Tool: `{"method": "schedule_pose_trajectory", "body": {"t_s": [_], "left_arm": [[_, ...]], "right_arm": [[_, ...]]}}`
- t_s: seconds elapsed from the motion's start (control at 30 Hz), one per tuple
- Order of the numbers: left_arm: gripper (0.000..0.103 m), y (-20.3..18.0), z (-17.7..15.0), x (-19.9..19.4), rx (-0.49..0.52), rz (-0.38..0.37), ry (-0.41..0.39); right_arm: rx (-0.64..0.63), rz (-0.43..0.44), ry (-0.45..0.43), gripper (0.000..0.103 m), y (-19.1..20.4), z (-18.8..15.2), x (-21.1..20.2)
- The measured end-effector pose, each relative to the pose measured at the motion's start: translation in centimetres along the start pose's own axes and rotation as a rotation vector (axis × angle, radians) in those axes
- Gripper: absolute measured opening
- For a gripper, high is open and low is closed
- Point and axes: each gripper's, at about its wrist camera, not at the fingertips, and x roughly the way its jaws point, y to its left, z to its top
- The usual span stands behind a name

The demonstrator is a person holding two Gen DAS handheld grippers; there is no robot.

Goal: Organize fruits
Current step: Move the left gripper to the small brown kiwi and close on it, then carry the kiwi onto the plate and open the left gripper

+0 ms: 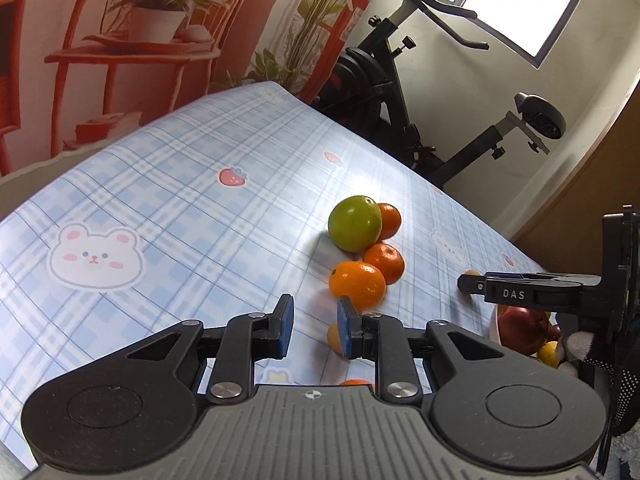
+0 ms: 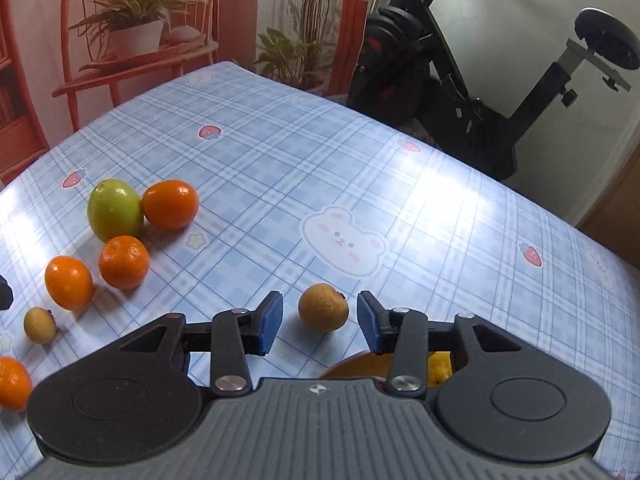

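Right wrist: both tongs (image 2: 320, 322) (image 1: 314, 326) gape empty; brown fruit (image 2: 323, 307) between right pads.

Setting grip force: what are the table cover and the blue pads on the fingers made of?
Table cover: probably vinyl or oilcloth, glossy; it mirrors window glare. Pads: look like matte blue rubber or foam, with no shine.

Right hand-held gripper (image 2: 320, 322) hangs open, a brown longan (image 2: 323, 307) sitting between its fingers on the table (image 2: 440, 208). Far left, a green fruit (image 2: 115, 209) touches two oranges (image 2: 170, 203).
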Motion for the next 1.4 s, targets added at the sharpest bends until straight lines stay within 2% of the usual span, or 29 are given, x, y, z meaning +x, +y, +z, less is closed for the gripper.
{"method": "schedule_pose_trajectory", "body": {"t_s": [0.07,0.17,0.4,0.47,0.5,0.57,0.8,0.83,0.87,1.03,1.13,1.4], "left_arm": [[0.030,-0.1,0.0,-0.1,0.003,-0.018,-0.003],[0.037,-0.4,-0.2,0.0,0.019,-0.019,0.007],[0.039,-1.0,-0.6,0.2,0.065,-0.022,0.032],[0.053,-1.5,-0.9,0.2,0.099,-0.027,0.044],[0.054,-1.9,-1.1,0.2,0.119,-0.024,0.043],[0.054,-2.5,-1.3,0.3,0.161,-0.005,0.035],[0.049,-2.7,-0.2,2.8,0.162,0.022,0.081],[0.035,-2.7,-0.3,3.2,0.160,0.022,0.098],[0.029,-2.9,-0.5,3.2,0.170,0.037,0.091],[0.028,-3.5,-0.7,2.5,0.175,0.061,0.083],[0.028,-4.2,-0.7,1.5,0.178,0.048,0.070],[0.029,-9.9,-1.1,-0.2,0.361,-0.018,0.059]], "right_arm": [[-0.003,0.004,0.007,0.031,0.0,0.0,0.1],[0.003,0.024,-0.002,0.031,-0.1,-0.1,-0.3],[0.114,0.126,-0.146,0.031,-0.9,-1.8,-4.8],[0.136,0.152,-0.190,0.031,-0.9,-2.7,-6.3],[0.146,0.166,-0.212,0.031,-1.0,-3.3,-7.1],[0.170,0.180,-0.251,0.031,-1.1,-4.5,-8.6],[0.280,0.162,-0.306,0.031,-2.8,-8.5,-11.6],[0.296,0.160,-0.313,0.031,-3.1,-9.0,-11.9],[0.309,0.158,-0.318,0.031,-3.3,-9.5,-12.2],[0.321,0.130,-0.350,0.031,-4.3,-11.6,-13.8],[0.336,0.118,-0.364,0.031,-4.7,-12.7,-14.4],[0.408,0.075,-0.398,0.031,-6.8,-16.2,-15.1]]}}
